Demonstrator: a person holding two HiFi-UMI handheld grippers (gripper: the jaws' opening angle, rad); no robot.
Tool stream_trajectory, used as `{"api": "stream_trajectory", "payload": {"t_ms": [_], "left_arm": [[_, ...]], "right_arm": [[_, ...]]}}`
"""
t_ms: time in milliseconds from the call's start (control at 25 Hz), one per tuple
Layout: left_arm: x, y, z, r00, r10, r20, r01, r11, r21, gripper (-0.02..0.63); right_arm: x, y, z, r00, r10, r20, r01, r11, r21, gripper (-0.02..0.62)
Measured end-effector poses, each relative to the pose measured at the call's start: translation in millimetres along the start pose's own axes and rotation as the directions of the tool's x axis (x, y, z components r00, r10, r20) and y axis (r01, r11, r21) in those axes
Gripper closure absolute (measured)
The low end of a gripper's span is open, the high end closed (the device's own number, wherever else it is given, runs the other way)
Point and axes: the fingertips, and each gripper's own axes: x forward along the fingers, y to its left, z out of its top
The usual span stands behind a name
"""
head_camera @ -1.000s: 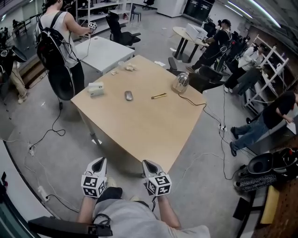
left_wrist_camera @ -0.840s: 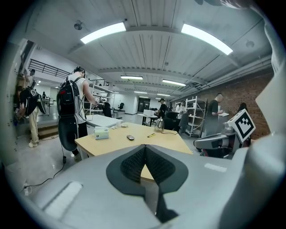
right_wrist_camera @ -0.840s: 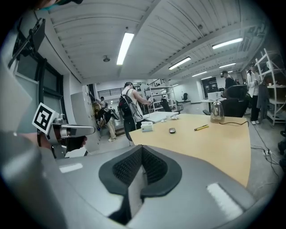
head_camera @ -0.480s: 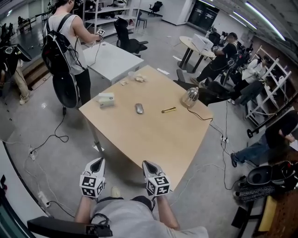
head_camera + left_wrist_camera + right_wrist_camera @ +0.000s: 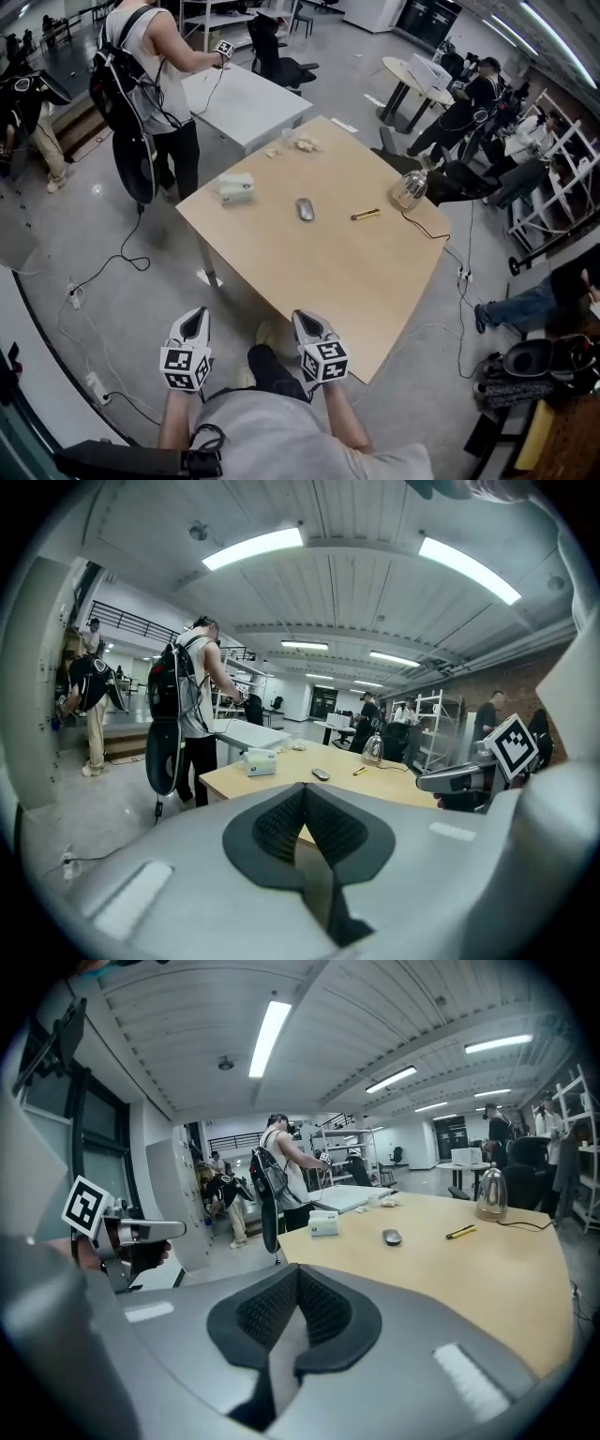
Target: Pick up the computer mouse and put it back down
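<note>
The left gripper (image 5: 194,323) and the right gripper (image 5: 307,323) are held side by side, just short of the near corner of the table (image 5: 375,291). Neither touches it. The left gripper is clenched: its ribbed pads meet, and nothing sits between them. The right gripper is likewise clenched and empty.

The computer mouse (image 5: 305,209) lies flat on the tabletop, well ahead of both grippers and apart from them. From the right gripper it lies almost straight ahead, slightly right of the jaw line. From the left gripper it lies ahead and to the right.

A yellow pen (image 5: 366,215) lies near the mouse, on its right. A tissue box (image 5: 236,187) stands ahead of the left gripper, near the left table edge. A glass kettle (image 5: 409,190) stands beyond the pen, at the far right edge.

In both gripper views the mouse appears only as a small dark oval, and its buttons cannot be made out. Each gripper's own body hides the near table edge in its view. The small pale items (image 5: 298,145) at the far corner are too small to identify.
</note>
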Motion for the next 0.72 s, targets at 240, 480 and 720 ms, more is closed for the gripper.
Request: {"api": "stream_trajectory", "payload": {"t_ms": [240, 480, 720], "left_arm": [[10, 26, 2, 0.999, 0.047, 0.000, -0.047, 0.999, -0.027, 0.586], [45, 45, 5, 0.998, 0.062, -0.027, -0.063, 0.998, -0.020, 0.586], [102, 55, 24, 0.999, 0.032, -0.041, -0.032, 0.999, 0.007, 0.586]], "right_arm": [[37, 6, 15, 0.998, 0.054, -0.011, -0.054, 0.998, -0.021, 0.589], [79, -13, 22, 0.998, 0.065, -0.026, -0.065, 0.998, -0.006, 0.589], [123, -45, 45, 0.999, 0.051, -0.014, -0.051, 0.999, 0.005, 0.589]]}}
